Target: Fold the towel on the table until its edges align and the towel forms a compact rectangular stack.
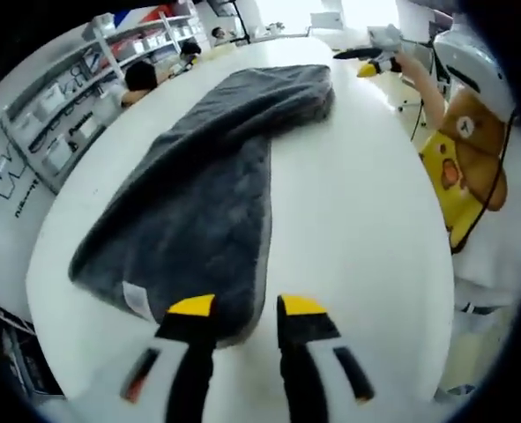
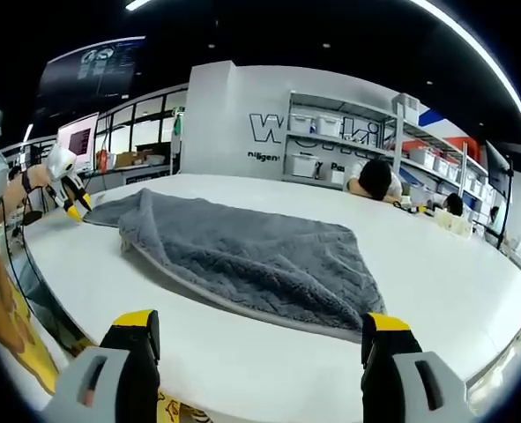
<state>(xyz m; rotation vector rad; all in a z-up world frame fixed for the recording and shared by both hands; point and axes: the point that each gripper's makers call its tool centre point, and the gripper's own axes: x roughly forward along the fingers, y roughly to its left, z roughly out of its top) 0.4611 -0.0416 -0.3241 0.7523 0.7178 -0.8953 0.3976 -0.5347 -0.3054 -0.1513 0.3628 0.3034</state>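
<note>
**Grey towel lies rumpled on the white table, both grippers empty**

Taking the towel (image 1: 207,176) as landmark and reading the left gripper view from left to right: shelving with storage boxes (image 1: 62,123) stands beyond the table's far side, left of the towel; a white care label (image 1: 137,300) sits at the towel's near left corner; the towel itself runs diagonally away across the white table (image 1: 357,220), partly doubled over, with one layer lapped across another. The left gripper (image 1: 247,308) hangs just at the towel's near edge, jaws moderately apart, holding nothing. To the right of the towel stands a person in a yellow apron (image 1: 458,167).

In the right gripper view the towel (image 2: 242,251) spreads across the table (image 2: 436,264), its thick plush pile bunched at the left end. The right gripper (image 2: 260,330) hovers short of the towel's near hem, jaws spread wide, empty.

The cloth looks soft, limp and fairly heavy for fabric; it should drape and sag rather than hold shape. Pinching corners or the bound hem seems the surest hold.
</note>
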